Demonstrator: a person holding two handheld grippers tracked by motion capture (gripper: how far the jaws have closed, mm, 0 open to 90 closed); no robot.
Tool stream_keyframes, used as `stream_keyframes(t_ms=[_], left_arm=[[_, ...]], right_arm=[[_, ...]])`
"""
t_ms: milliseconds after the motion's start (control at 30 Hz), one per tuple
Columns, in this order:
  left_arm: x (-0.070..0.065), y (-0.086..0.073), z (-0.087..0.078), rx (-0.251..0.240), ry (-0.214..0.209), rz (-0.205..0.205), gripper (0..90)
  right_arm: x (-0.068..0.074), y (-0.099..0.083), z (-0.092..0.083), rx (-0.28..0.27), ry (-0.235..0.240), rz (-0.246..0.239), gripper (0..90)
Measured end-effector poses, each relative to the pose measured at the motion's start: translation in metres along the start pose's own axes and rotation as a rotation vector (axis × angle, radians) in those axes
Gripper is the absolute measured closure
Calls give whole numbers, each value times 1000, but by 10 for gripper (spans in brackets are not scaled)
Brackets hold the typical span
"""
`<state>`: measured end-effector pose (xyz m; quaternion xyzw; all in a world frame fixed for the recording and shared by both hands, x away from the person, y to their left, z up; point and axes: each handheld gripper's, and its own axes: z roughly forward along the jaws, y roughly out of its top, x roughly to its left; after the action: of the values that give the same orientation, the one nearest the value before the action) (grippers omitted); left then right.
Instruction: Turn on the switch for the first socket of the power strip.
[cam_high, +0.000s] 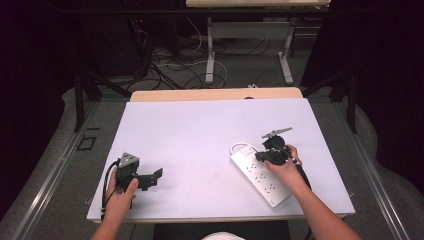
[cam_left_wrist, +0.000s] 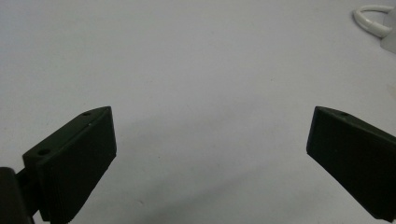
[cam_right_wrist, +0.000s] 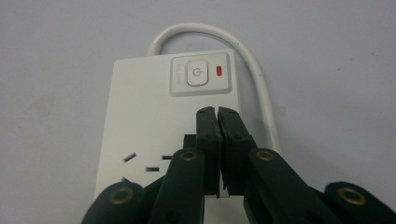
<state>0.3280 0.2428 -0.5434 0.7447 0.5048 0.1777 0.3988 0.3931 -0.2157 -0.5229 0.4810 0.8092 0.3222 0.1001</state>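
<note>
Power strip (cam_high: 261, 174), white, lies flat on the bench (cam_high: 200, 135) at its right side, with the switch (cam_right_wrist: 196, 74) and lit red indicator (cam_right_wrist: 218, 71) at its far end. Right gripper (cam_right_wrist: 217, 111), fingers clenched on nothing, hovers just short of the switch; an off-centre push could skid the strip sideways. Left gripper (cam_high: 150, 178) rests well apart, fingers released.

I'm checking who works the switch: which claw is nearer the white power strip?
Right. The right claw hovers shut over the power strip, just short of its power button. The left claw sits open far across the table.
</note>
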Motion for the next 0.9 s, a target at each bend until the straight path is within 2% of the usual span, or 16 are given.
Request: stream_keyframes(t_ms=[333, 400, 767, 900], left_arm=[[1, 0, -1, 7, -3, 2, 15], [1, 0, -1, 6, -3, 1, 16], [0, 0, -1, 7, -4, 2, 15], [0, 0, -1, 5, -4, 3, 16]], right_arm=[[3, 1, -4, -9, 1, -17, 814], [4, 2, -5, -20, 4, -4, 782], [4, 3, -9, -33, 19, -5, 671], [3, 4, -11, -48, 28, -7, 605]])
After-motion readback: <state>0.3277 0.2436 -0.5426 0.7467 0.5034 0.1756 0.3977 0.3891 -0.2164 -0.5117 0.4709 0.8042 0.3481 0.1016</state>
